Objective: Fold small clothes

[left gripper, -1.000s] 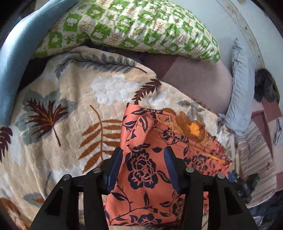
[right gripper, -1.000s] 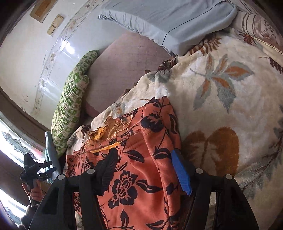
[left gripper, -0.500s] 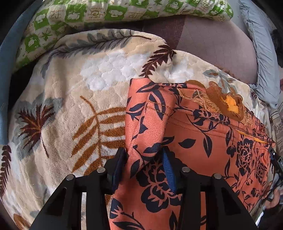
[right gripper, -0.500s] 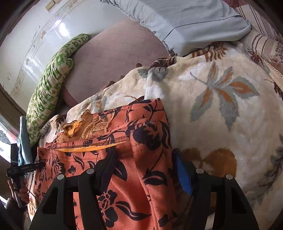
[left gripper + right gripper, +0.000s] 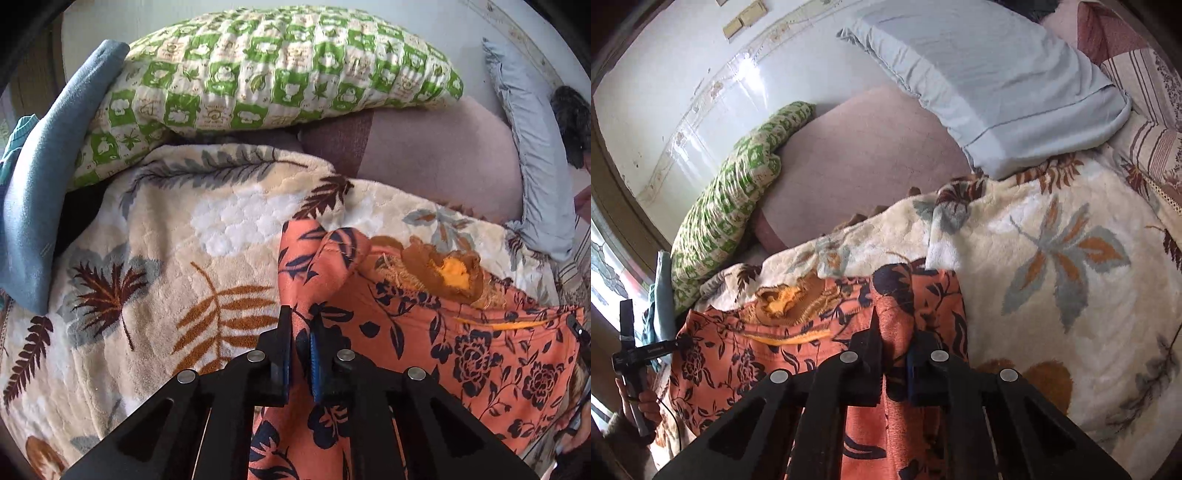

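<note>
An orange garment with dark blue flowers [image 5: 461,339] lies on a cream leaf-patterned blanket [image 5: 166,266]. Its embroidered brown and yellow neckline [image 5: 447,273] faces the pillows. My left gripper [image 5: 301,328] is shut on a raised fold at the garment's left edge. In the right wrist view the same garment [image 5: 746,354] spreads leftward, and my right gripper [image 5: 895,332] is shut on a fold at its right edge [image 5: 923,295]. The cloth is pinched up between both pairs of jaws.
A green-and-white checked pillow [image 5: 266,70] and a blue cloth [image 5: 40,177] lie at the far left. A pale blue pillow [image 5: 990,74] and a striped cover [image 5: 1145,110] lie to the right. A mauve sheet [image 5: 868,147] lies behind the blanket.
Both grippers have closed from open onto the garment's side edges and pinched up folds. The views have pulled back a little.
</note>
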### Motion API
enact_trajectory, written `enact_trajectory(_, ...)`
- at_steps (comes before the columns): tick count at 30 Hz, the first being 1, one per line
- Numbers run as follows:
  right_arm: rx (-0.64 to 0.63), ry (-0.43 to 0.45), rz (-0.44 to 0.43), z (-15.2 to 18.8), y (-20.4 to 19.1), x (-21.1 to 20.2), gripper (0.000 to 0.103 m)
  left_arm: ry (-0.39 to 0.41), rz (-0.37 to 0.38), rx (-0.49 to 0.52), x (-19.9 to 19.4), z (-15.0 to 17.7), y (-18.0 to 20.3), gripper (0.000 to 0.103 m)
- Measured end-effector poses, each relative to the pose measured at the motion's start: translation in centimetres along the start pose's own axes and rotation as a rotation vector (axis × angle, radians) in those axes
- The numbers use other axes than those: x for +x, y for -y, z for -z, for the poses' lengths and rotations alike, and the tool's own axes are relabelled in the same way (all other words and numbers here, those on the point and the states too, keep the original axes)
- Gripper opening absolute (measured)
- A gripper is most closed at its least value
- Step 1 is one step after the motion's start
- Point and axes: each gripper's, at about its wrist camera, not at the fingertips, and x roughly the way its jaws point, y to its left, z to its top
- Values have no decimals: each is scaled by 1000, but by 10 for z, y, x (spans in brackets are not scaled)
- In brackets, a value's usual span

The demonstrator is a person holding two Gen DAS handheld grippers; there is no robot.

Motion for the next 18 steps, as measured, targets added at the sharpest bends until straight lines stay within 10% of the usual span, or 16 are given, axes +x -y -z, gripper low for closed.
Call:
enact_trajectory(5, 30, 16, -12, -14, 5, 8, 7, 62, 4, -49, -13, -12, -8, 6)
enact_trajectory(18, 145, -110, 125, -1, 44, 86, 9, -101, -169, -96, 94, -16, -10, 8)
